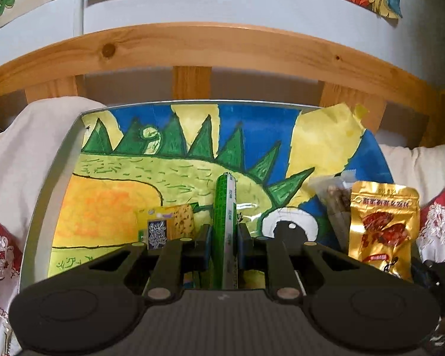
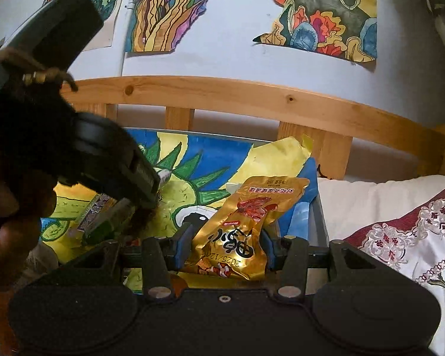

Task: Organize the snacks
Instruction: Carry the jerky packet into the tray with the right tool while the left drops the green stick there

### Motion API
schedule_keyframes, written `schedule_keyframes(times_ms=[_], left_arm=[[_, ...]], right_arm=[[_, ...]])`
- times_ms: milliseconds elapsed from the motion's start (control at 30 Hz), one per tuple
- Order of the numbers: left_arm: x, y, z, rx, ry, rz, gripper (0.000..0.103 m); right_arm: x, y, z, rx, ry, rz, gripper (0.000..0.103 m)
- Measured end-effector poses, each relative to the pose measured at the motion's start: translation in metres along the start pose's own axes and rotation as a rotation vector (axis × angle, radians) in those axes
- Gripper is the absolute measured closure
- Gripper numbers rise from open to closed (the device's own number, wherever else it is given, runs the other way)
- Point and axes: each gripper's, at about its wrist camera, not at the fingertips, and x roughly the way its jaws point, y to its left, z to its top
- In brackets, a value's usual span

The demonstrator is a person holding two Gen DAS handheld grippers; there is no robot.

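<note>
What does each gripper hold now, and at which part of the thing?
The left gripper clamps a green stick-shaped snack pack near its lower half. The right gripper clamps a gold foil snack pouch across the printed end nearest the camera.

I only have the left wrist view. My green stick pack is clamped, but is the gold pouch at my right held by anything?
Observer: Yes, the right gripper has its blue-padded fingers shut on the gold foil pouch.
Operator: Where on the pouch?
Observer: Near the end with the printed date; the other end points toward the wooden headboard.
Operator: Is it over the tray?
Observer: It looks over the painted tray, just inside its right wall.
</note>
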Motion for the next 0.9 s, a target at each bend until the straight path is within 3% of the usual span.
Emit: schedule_keyframes(times_ms=[367, 533, 700, 833, 900], left_arm=[[-0.001, 0.001, 0.000, -0.005, 0.010, -0.013, 0.084], [-0.003, 0.002, 0.001, 0.001, 0.002, -0.006, 0.082], [-0.008, 0.004, 0.002, 0.007, -0.007, 0.014, 0.067], [-0.022, 0.007, 0.003, 0.013, -0.053, 0.043, 0.043], [-0.032, 0.009, 0.005, 0.022, -0.077, 0.056, 0.040]], right_arm=[[0.001, 0.002, 0.000, -0.010, -0.004, 0.001, 0.050], [0.001, 0.002, 0.000, -0.010, -0.005, -0.001, 0.042], [0.001, 0.000, 0.000, -0.004, -0.013, -0.007, 0.030], [-0.003, 0.001, 0.001, -0.006, -0.031, -0.018, 0.019], [-0.007, 0.001, 0.004, 0.001, -0.039, -0.024, 0.016]])
